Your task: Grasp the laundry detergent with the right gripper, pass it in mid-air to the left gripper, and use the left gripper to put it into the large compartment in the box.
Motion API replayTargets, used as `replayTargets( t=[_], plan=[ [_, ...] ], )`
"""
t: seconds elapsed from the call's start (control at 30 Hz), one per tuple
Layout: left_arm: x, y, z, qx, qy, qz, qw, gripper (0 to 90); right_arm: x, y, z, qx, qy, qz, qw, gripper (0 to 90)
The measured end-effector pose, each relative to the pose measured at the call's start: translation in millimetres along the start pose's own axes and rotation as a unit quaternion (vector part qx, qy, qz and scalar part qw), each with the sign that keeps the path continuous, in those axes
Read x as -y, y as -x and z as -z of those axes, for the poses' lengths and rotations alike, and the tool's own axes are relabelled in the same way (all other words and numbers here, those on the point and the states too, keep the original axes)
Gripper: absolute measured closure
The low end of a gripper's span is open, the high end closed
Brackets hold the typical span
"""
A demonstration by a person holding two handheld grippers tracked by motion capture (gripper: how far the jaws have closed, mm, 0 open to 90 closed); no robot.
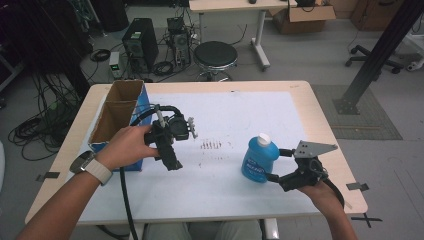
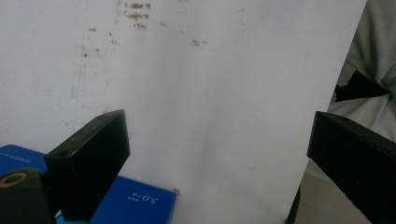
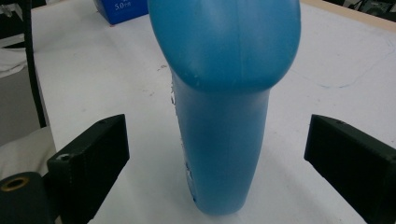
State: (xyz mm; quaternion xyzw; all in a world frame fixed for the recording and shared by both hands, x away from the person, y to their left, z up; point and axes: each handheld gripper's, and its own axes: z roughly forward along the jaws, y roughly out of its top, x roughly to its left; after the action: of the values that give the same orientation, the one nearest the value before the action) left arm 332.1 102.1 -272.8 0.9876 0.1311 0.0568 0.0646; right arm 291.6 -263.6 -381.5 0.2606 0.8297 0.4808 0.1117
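1. Two black jaws of the right gripper (image 1: 276, 164) stand wide apart with the blue bottle (image 3: 224, 107) between them, and neither jaw touches it; a clear gap shows on both sides in the right gripper view.
2. The bottle stands upright on the white sheet (image 1: 225, 185) of the worktop, long axis vertical, white cap (image 1: 263, 139) on top. It lies straight ahead of the right jaws, centred in their opening, with its narrow edge turned toward them.
3. The jaws sit level with the bottle's lower body, so in my judgement closing them squarely would catch it below the bulging shoulder, provided the gripper goes a little farther forward first.
4. The left gripper (image 1: 172, 160) is also fully open and holds nothing. Its jaws point down at bare sheet beside the blue cardboard box (image 1: 125, 112), whose corner shows at the lower left of the left gripper view.
5. The right hand is much the nearer to the bottle; the left gripper is well apart from it, across the marked middle of the sheet.
6. The open-topped box stands at the worktop's left edge.
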Motion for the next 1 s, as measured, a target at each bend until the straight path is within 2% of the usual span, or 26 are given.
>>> replayTargets(
  t=[0.47, 1.0],
  plan=[
    [1.1, -1.0, 0.0, 0.001, 0.000, 0.002, 1.0000, 6.2, 1.2, 1.3, -15.8, -0.004, 0.021, -0.009, 0.9997, 6.9],
    [1.3, -0.5, 0.1, 0.001, -0.003, 0.003, 1.0000, 6.2, 1.5, 0.5, -33.1, 0.002, 0.040, -0.013, 0.9991, 8.0]
  ],
)
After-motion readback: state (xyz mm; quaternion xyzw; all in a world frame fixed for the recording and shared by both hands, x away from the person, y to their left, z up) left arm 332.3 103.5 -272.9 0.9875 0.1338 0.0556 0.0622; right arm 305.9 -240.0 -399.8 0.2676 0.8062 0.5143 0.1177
